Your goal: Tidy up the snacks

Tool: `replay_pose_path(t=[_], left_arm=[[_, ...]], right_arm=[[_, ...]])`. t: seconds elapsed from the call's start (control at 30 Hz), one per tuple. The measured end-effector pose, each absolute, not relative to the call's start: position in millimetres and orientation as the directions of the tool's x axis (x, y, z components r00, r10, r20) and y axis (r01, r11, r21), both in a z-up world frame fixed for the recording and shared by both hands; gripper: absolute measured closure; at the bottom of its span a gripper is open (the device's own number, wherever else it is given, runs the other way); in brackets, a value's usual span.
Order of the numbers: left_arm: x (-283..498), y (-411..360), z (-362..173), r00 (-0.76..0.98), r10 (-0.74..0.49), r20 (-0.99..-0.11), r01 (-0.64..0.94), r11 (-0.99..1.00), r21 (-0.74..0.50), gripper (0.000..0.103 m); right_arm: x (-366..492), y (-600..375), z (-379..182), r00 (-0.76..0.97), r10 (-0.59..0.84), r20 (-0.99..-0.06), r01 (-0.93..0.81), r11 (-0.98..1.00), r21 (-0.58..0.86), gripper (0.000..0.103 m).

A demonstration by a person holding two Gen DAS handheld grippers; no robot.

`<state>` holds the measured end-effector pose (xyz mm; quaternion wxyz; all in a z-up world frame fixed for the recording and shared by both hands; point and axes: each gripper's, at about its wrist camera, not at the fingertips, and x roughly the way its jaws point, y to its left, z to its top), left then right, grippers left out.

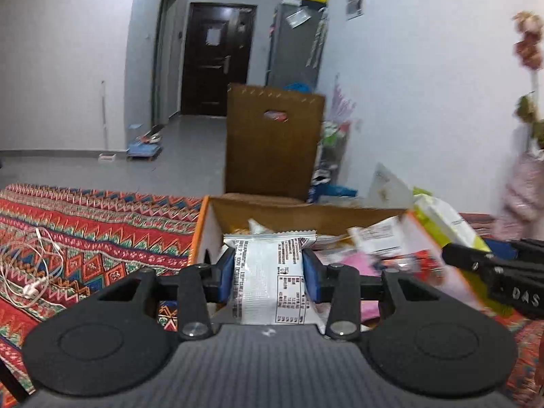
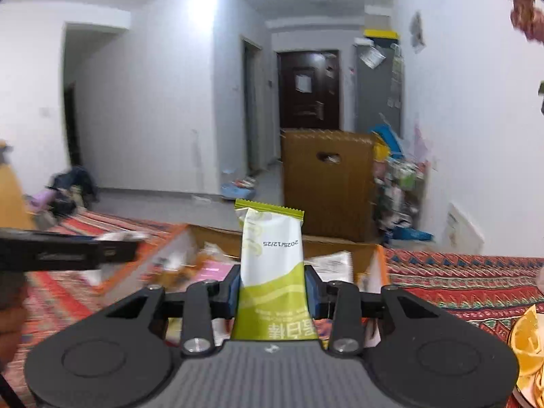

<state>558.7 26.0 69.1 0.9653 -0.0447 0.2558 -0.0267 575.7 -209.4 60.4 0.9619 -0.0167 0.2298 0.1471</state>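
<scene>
My left gripper is shut on a silver snack packet with black print, held upright over the near edge of an open orange cardboard box with several snack packets inside. My right gripper is shut on a green and white snack bar, held upright in front of the same box. The right gripper also shows at the right of the left wrist view, holding the green packet. The left gripper shows at the left of the right wrist view.
The box sits on a table with a red patterned cloth. White earphones lie on the cloth at the left. A plate of orange slices is at the right edge. A tall brown cardboard box stands behind the table.
</scene>
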Motion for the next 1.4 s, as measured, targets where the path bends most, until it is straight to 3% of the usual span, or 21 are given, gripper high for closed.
replay_pose_path(t=[0.13, 0.3, 0.4, 0.47, 0.53, 0.63, 0.7, 0.77, 1.1, 1.2, 1.4], left_arm=[[582.2, 28.0, 29.8, 0.834, -0.021, -0.551, 0.016, 1.000, -0.015, 0.061], [584.6, 26.8, 11.7, 0.814, -0.020, -0.580, 0.028, 1.000, 0.005, 0.059], [581.1, 20.4, 9.0, 0.817, -0.040, -0.576, 0.056, 0.998, 0.011, 0.043], [579.9, 17.1, 7.5, 0.817, -0.083, -0.571, 0.098, 0.995, -0.004, 0.025], [579.0, 14.3, 5.3, 0.823, -0.081, -0.562, 0.107, 0.994, 0.013, 0.023], [576.1, 10.4, 4.2, 0.829, -0.080, -0.553, 0.112, 0.993, 0.024, 0.016], [574.3, 11.7, 8.1, 0.833, -0.088, -0.546, 0.103, 0.995, -0.004, 0.012], [572.6, 14.0, 15.6, 0.845, -0.113, -0.523, 0.109, 0.993, -0.038, 0.006], [523.2, 25.9, 81.3, 0.928, -0.138, -0.346, 0.110, 0.989, -0.101, 0.000], [496.5, 30.5, 97.0, 0.930, -0.147, -0.337, 0.112, 0.986, -0.120, 0.000], [435.2, 24.7, 109.7, 0.942, -0.095, -0.321, 0.084, 0.995, -0.048, 0.000]], right_arm=[[619.6, -206.9, 12.4, 0.830, 0.101, -0.549, -0.179, 0.980, -0.090, 0.066], [626.1, -197.1, -12.0, 0.810, 0.064, -0.582, -0.183, 0.972, -0.149, 0.062], [623.3, -194.7, -13.4, 0.808, 0.072, -0.585, -0.189, 0.972, -0.141, 0.062], [623.9, -195.8, -13.9, 0.810, 0.069, -0.583, -0.185, 0.972, -0.143, 0.060], [622.4, -191.0, -12.0, 0.819, 0.058, -0.571, -0.178, 0.972, -0.156, 0.051], [621.3, -192.5, -7.4, 0.817, 0.065, -0.573, -0.183, 0.971, -0.151, 0.050], [619.1, -192.2, -3.2, 0.819, 0.075, -0.568, -0.184, 0.973, -0.137, 0.040], [614.1, -192.1, 4.7, 0.837, 0.089, -0.540, -0.186, 0.974, -0.127, 0.011], [553.8, -202.9, 71.5, 0.907, 0.198, -0.372, -0.221, 0.975, -0.019, 0.007], [523.5, -207.3, 86.0, 0.915, 0.211, -0.343, -0.226, 0.974, -0.006, 0.006], [455.3, -218.1, 107.3, 0.926, 0.224, -0.304, -0.238, 0.971, -0.008, 0.002]])
